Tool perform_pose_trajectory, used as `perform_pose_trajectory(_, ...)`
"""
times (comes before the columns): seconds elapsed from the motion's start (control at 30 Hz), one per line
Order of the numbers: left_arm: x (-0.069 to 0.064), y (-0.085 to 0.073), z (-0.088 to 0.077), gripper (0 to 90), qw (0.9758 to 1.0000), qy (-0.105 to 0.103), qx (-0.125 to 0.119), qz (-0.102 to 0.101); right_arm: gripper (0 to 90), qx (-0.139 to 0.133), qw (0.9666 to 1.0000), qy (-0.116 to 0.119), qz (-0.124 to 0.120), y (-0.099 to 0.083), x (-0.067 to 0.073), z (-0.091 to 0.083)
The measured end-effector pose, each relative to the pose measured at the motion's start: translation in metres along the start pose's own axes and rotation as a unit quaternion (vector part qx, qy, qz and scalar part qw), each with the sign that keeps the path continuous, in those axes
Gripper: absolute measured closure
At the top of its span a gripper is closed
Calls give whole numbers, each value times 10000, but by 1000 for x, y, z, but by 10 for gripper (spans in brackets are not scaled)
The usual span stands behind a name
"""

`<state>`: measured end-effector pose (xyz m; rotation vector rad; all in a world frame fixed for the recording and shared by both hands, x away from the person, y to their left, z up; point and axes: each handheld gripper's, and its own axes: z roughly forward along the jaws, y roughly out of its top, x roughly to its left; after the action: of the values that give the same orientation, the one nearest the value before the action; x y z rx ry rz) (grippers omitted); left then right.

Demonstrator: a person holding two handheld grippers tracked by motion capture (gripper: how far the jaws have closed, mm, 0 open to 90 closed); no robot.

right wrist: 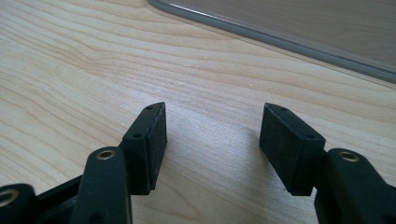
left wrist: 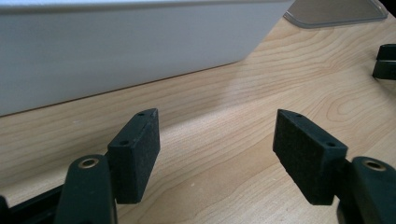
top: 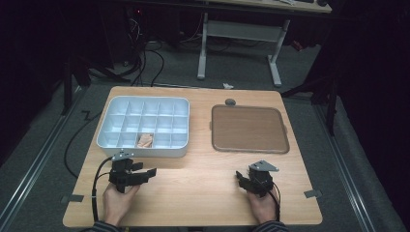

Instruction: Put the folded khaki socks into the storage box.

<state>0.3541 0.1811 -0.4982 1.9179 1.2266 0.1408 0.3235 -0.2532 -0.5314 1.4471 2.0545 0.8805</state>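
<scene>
Left gripper (top: 151,172) at lower left of the high view, jaws apart, empty. Right gripper (top: 239,176) at lower right, likewise wide, nothing between.

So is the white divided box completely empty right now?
No. The white divided box holds one small pinkish item in a front-row compartment; the other compartments look empty. What the item is cannot be told.

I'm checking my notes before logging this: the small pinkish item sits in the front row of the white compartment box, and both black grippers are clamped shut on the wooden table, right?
Not quite. The pinkish item is in the front row of the white compartment box, but the left gripper and right gripper stand open, nothing between their jaws, as both gripper views show.
</scene>
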Motion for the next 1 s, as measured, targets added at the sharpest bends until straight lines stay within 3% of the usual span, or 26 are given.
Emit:
perform_pose_trajectory(0.3,1,-1,8,327,10000,13,72,-25,415,-2,10000,0,-4,0,0,0)
perform_pose_trajectory(1.0,3,-5,23,350,9994,282,187,77,415,-2,10000,0,-4,0,0,0)
